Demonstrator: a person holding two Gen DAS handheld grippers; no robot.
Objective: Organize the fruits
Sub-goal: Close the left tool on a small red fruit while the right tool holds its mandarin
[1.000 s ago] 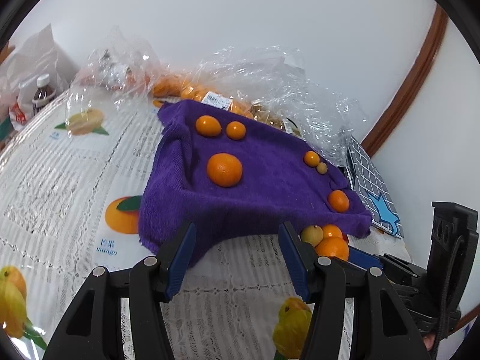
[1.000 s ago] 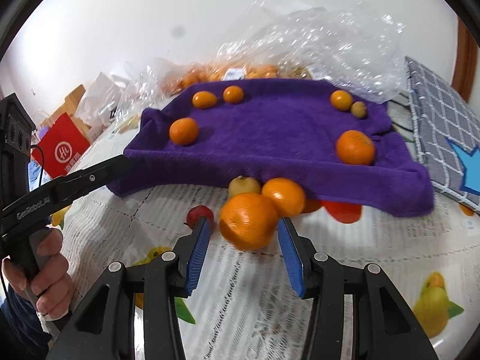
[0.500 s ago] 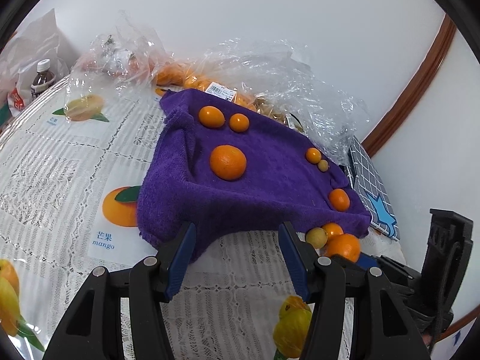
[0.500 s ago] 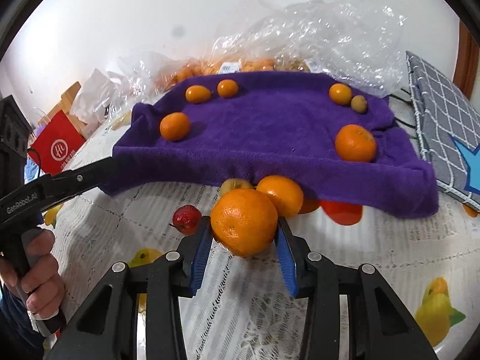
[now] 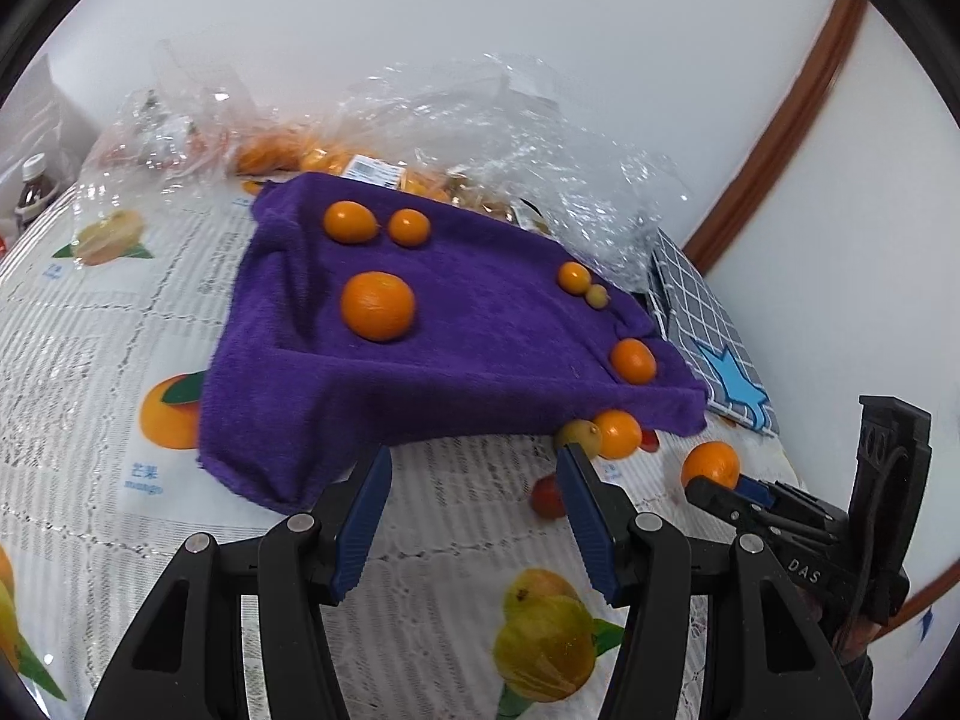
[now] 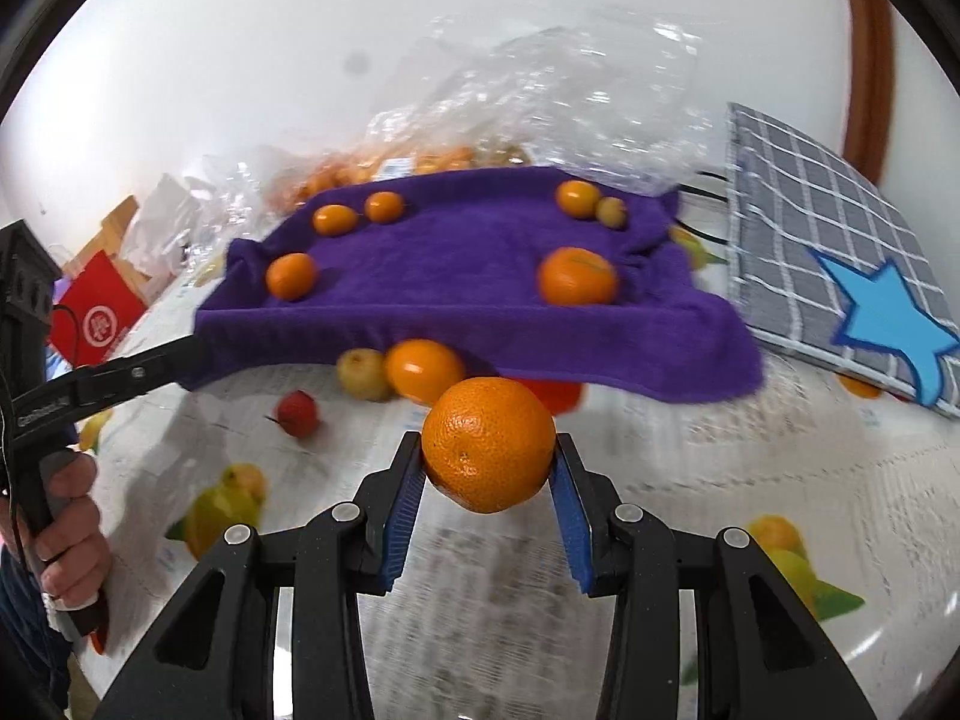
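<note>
Fruit-print tablecloth (image 6: 750, 480) lower frame, purple towel (image 6: 468, 276) centre, white wall behind, right gripper (image 6: 487, 474) clamped on orange (image 6: 489, 441), left gripper (image 5: 474, 516) parted, empty.

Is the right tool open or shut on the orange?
Shut on it: the right tool presses both pads against the orange, held off the table.

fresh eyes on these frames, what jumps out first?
The big orange pinched in the right claw, dead centre of its wrist view, above the printed tablecloth. Behind it lies the purple towel, dotted with smaller oranges. The left claw is empty near the towel's front edge.
</note>
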